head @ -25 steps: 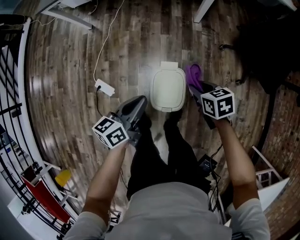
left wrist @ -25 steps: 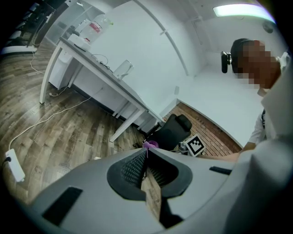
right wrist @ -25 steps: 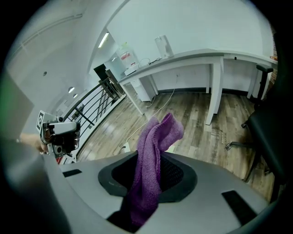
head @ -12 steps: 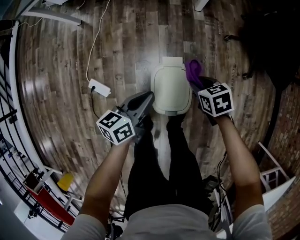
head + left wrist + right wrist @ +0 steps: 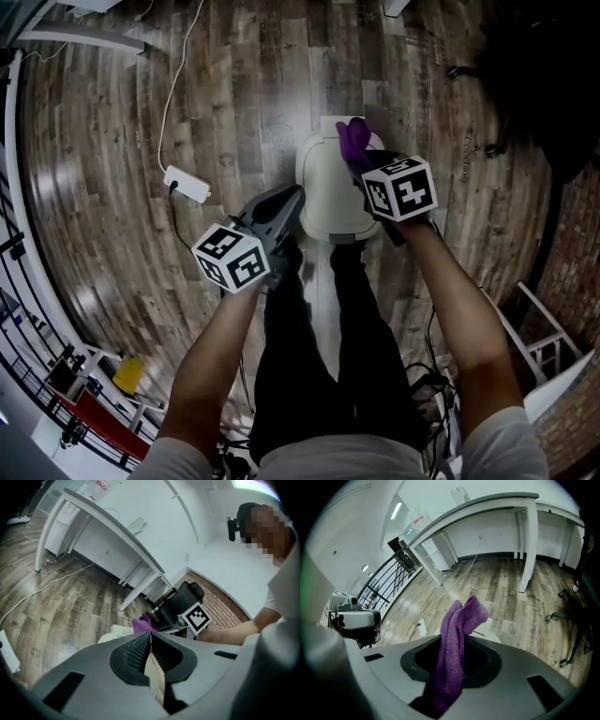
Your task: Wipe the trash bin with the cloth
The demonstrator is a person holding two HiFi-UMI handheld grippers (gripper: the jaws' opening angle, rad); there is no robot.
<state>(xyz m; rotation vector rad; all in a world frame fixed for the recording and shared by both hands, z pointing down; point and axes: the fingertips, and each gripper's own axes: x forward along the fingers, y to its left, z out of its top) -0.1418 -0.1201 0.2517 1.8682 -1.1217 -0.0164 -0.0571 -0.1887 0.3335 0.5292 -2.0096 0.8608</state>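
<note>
While the person stands over the scene with dark trousers (image 5: 309,347) and both forearms reaching down and forward, the left tool (image 5: 289,197) hangs nearest, just left of the trash bin (image 5: 323,192), with its marker cube (image 5: 232,258) toward the body. In the left gripper view its ribbed pads meet at the tips, pressed together with nothing between them, and a sliver of the pale bin shows through the narrow wedge below. The right tool (image 5: 452,660) sits a little farther out, its own cube (image 5: 400,187) over the bin's right edge. Its jaws are clamped on a purple cloth (image 5: 353,139), which passes down between them and rises beyond the tips in a folded bunch. In the head view the cloth lies over the far right part of the bin's cream lid; whether it touches the lid cannot be told. The bin stands upright on the wooden floor (image 5: 234,94) just ahead of the person's feet, lid closed. To the left of it, well apart, a white power strip (image 5: 186,183) lies on the boards, with a thin white cable (image 5: 169,84) running away from it. Farther off stand a white counter (image 5: 487,506), a black railing (image 5: 389,576) and the base of a black chair (image 5: 576,620).
</note>
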